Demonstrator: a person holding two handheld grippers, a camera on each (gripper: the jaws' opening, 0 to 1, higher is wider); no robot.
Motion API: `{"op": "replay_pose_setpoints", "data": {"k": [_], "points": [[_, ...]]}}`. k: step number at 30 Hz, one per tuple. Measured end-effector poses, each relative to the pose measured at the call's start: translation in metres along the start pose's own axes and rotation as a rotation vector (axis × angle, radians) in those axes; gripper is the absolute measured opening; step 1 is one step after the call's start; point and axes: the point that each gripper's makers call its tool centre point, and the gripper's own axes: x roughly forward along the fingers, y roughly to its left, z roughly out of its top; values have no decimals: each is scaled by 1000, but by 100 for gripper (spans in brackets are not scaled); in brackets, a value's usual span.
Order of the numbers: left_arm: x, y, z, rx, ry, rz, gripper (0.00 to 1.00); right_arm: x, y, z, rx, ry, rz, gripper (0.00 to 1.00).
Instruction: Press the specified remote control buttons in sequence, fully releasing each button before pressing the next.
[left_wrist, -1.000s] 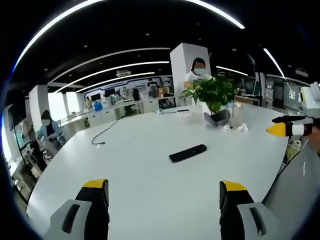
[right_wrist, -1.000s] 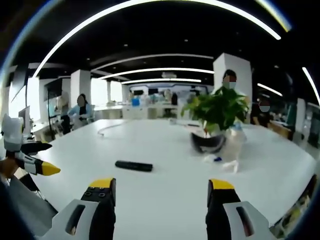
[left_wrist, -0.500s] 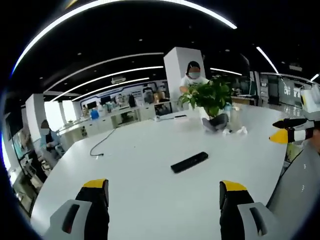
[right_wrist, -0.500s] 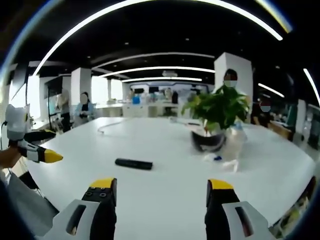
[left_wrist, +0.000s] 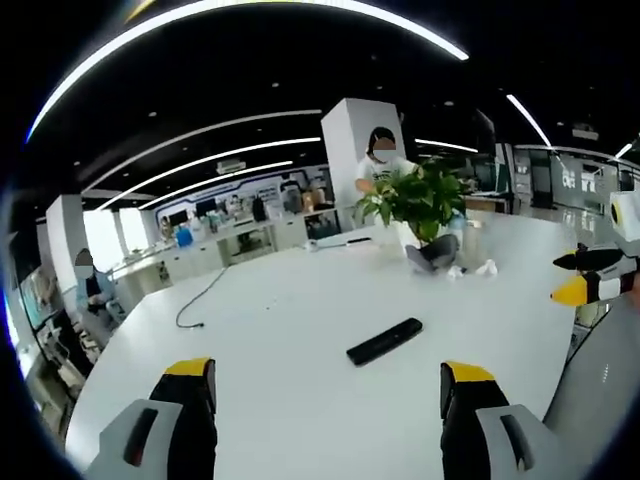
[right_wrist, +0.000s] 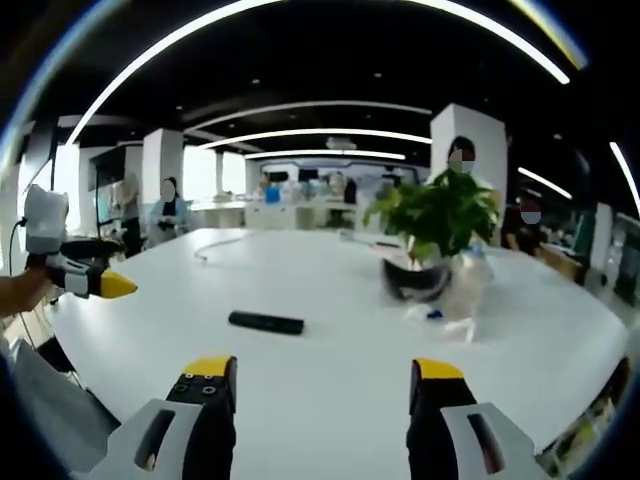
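Both hand-held grippers (left_wrist: 325, 400) (right_wrist: 322, 395) remain open, now slightly nearer the remote control (left_wrist: 384, 341); no button pressed yet.

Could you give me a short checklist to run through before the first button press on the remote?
1. Remote in sight, flat on the white table: ok.
2. Left tongs open and holding nothing: ok.
3. Right tongs open and holding nothing: ok.
4. Table between both tongs and the remote free of obstacles: ok.
5. Potted plant and clear bottle stand apart from the remote: ok.
6. Which side of the remote faces up, and which button: cannot tell.
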Motion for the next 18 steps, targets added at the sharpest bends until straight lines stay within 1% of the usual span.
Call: {"op": "replay_pose_setpoints", "data": {"k": [3, 8, 11, 14, 18], "points": [[5, 0, 2, 4, 6, -9, 97, 0, 0, 0, -4, 1, -1, 68], [15, -2, 5, 40, 10, -27, 97, 0, 1, -2, -10, 11, -1, 68], [23, -3, 4, 52, 17, -39, 97, 1, 2, -4, -13, 19, 2, 67], [31, -2, 3, 83, 27, -42, 97, 2, 3, -6, -22, 30, 4, 67], [40, 0, 4, 98, 32, -52, 97, 2, 3, -7, -25, 37, 4, 67]]}}
